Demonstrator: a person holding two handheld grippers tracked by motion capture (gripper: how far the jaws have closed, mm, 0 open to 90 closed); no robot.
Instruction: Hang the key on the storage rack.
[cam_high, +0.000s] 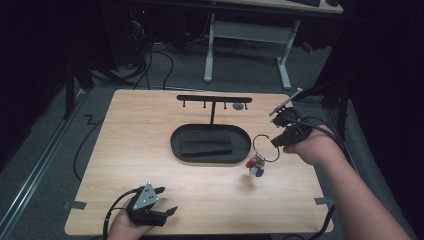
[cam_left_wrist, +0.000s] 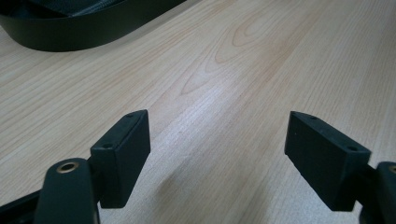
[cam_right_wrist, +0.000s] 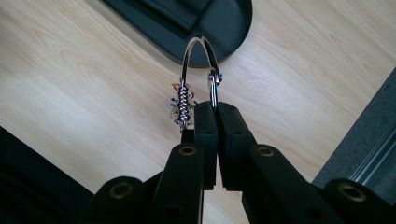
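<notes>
Keys (cam_high: 256, 166) on a big metal key ring (cam_high: 265, 148) are seen in the high view, held up over the wooden table (cam_high: 150, 150). The ring is pinched at its 3 o'clock side by the right gripper (cam_high: 278, 142), whose jaws are pressed tight together on the wire. The keys are hung at the ring's 6 o'clock, with small coloured tags on them. A black oval tray (cam_high: 177, 145) is seen just beside the ring, at its 9 o'clock. A flat black thing is laid inside the tray. A black rack with small hooks (cam_high: 214, 99) is stood at the tray's 12 o'clock. The left gripper (cam_high: 164, 200) is rested at the table's 7 o'clock edge, well apart from the ring, and nothing is held in it.

Next, in the left gripper view, the two black jaws are spread wide, and only bare wood is seen between them. A piece of the black tray (cam_left_wrist: 70, 35) is seen at 11 o'clock.

Last, in the right gripper view, the ring (cam_right_wrist: 198, 60) is stuck up at 12 o'clock from the tightly closed jaws. A bunch of keys (cam_right_wrist: 183, 106) is threaded on the ring's wire at 9 o'clock of the jaw tips. The tray's round end (cam_right_wrist: 229, 32) is seen behind the ring.
</notes>
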